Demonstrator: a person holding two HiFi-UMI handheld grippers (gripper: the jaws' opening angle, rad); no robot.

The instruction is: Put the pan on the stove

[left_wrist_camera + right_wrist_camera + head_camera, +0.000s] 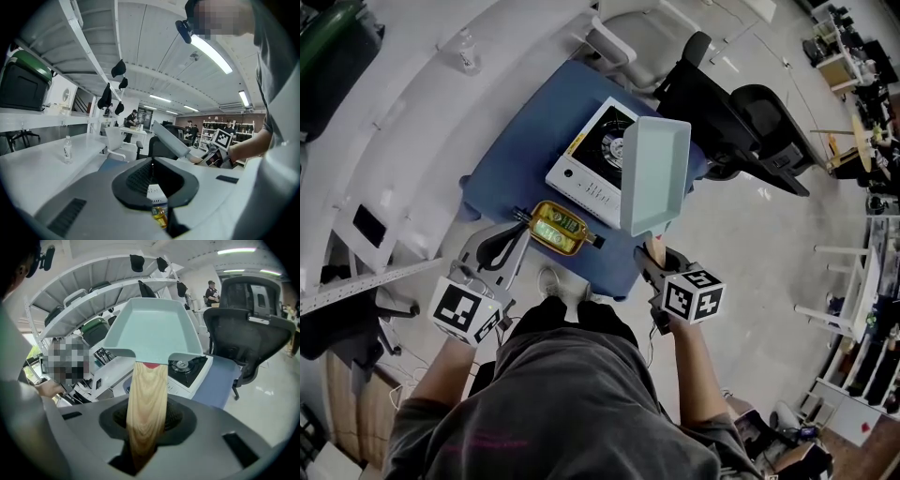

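Right gripper view shows my right gripper (145,427) clamped on the wooden handle of the pan (152,329), which is held in the air. Head view puts the pan over the right side of the stove (586,169), near the desk's (534,122) right edge. My left gripper (502,246) hangs off the near-left corner, jaws together and empty. I judge this the carry step. Next I need to centre the pan over the burner and lower it.

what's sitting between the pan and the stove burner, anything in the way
Nothing visible. The right gripper holds the pan by its wooden handle, raised over the stove, whose burner is bare. The yellow object lies on the table beside the stove, off the path.
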